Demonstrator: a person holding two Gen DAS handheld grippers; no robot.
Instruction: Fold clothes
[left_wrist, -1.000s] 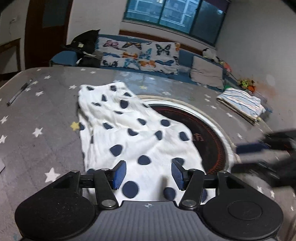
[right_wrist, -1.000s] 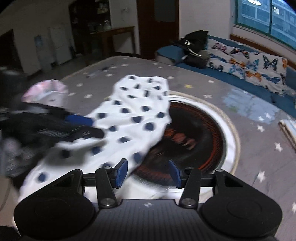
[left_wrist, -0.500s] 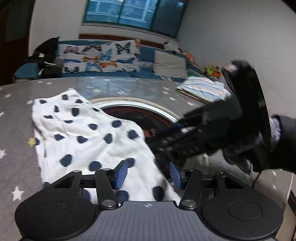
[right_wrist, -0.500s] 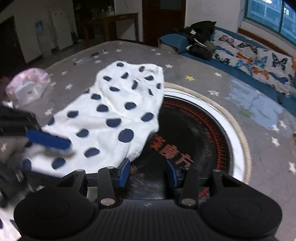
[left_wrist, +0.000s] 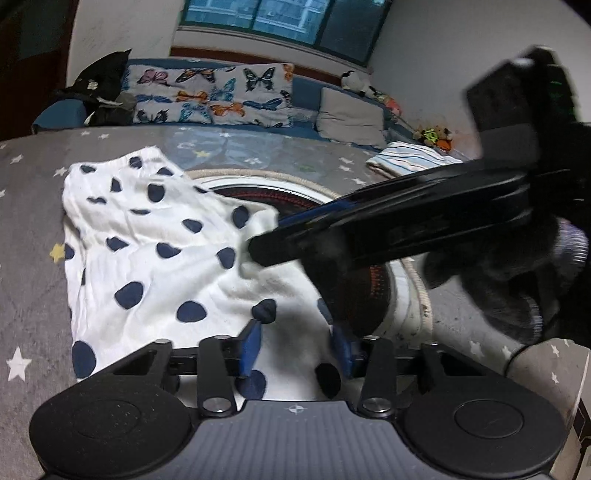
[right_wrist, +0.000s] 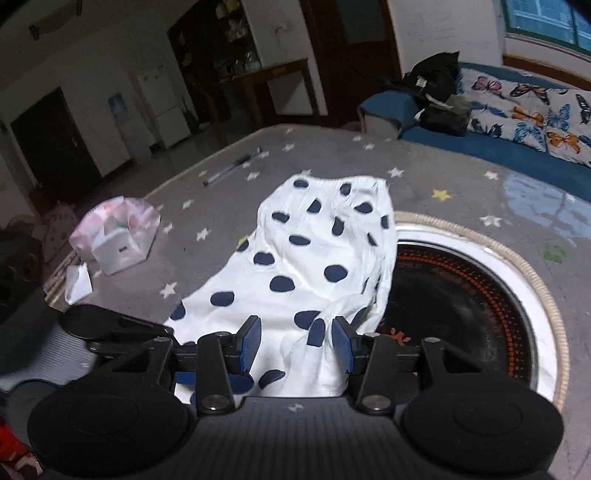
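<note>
A white garment with navy dots lies on the grey star-patterned table, its right edge over a round black inset. My left gripper sits low over the near end. Its jaws are closing, the cloth lies between the blue pads, and they stand apart. My right gripper reaches in from the right to the cloth's rumpled right edge, held by a dark-gloved hand. In the right wrist view a raised fold of the garment stands between the right gripper's spread pads.
A folded striped garment lies at the table's far right. A pink and white tissue pack and a pen lie on the left side. Behind the table are a sofa with butterfly cushions and a black bag.
The right gripper has moved left from over the black inset onto the garment's edge, which is now bunched up. The left gripper's pads have drawn closer together.
</note>
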